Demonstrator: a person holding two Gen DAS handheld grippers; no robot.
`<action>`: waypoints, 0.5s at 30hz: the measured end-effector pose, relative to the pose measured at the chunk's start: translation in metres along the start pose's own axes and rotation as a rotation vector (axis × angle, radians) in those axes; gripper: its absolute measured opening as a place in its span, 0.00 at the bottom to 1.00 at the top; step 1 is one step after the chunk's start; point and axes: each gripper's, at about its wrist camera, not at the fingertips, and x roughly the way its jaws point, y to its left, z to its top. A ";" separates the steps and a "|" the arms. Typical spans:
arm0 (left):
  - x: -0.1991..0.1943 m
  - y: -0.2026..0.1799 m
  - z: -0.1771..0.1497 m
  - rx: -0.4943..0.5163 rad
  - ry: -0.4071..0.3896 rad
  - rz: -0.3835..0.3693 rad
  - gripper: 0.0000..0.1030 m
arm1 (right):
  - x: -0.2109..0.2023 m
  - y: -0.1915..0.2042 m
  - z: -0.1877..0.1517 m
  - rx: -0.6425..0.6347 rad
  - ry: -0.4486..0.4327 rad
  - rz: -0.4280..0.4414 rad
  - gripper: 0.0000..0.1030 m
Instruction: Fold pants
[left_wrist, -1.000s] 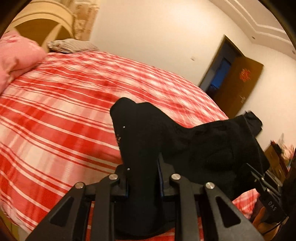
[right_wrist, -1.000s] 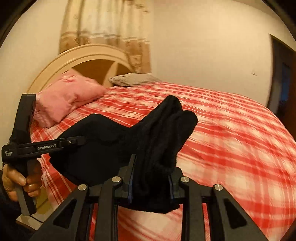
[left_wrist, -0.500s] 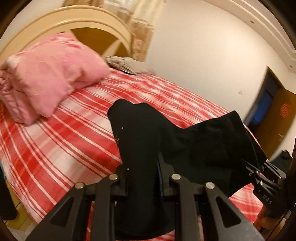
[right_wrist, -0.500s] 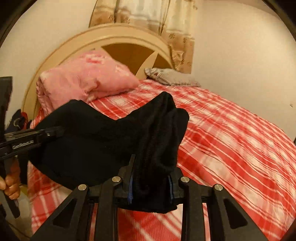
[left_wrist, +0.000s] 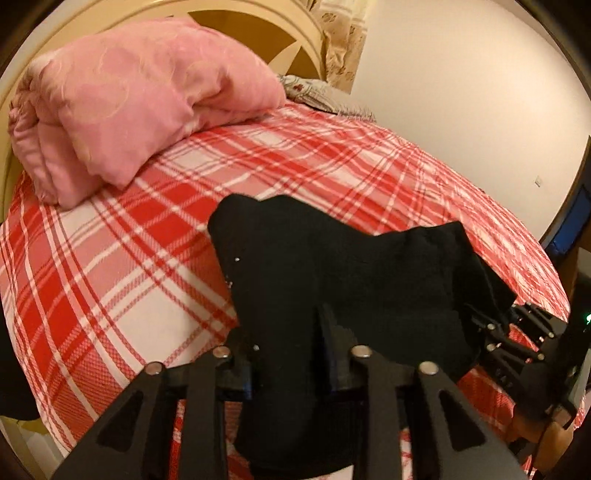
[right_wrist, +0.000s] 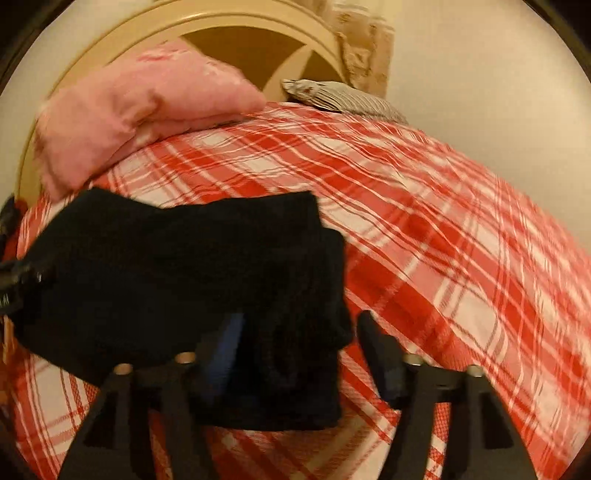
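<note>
Black cloth filled the lower middle of the left wrist view: the pants lay bunched over the red and white checked bed cover and ran down between the fingers of the left gripper at the bottom centre. Its jaws were opening, with the cloth between them and its dark pads close against the fabric on both sides. The pants spread to the right of the frame, where their far end reached the right gripper at the lower right edge. A folded pink quilt sat in the upper left on the bed, against the cream headboard. A grey striped pillow lay behind it near the top centre, under a patterned curtain.

Seen from the right wrist, the picture was blurred. The pants took up the left and centre, lying across the bed cover in a thick fold. The right gripper stood at the bottom, its jaws opening and already wide: the left finger was pressed by the cloth, while the right finger stood apart from it with bed cover showing in the gap. At the left edge, part of the left gripper touched the pants' other end. The pink quilt sat in the upper left, and the pillow near the top centre before the headboard.
</note>
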 end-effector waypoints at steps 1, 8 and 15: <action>-0.001 0.000 0.000 0.004 -0.003 0.012 0.43 | -0.002 -0.004 0.000 0.027 0.002 0.022 0.67; -0.015 0.018 -0.001 0.017 -0.011 0.126 0.91 | -0.044 -0.027 -0.015 0.167 -0.012 -0.002 0.67; -0.052 0.040 -0.014 0.024 -0.044 0.209 0.97 | -0.071 0.017 0.004 0.081 -0.099 -0.025 0.35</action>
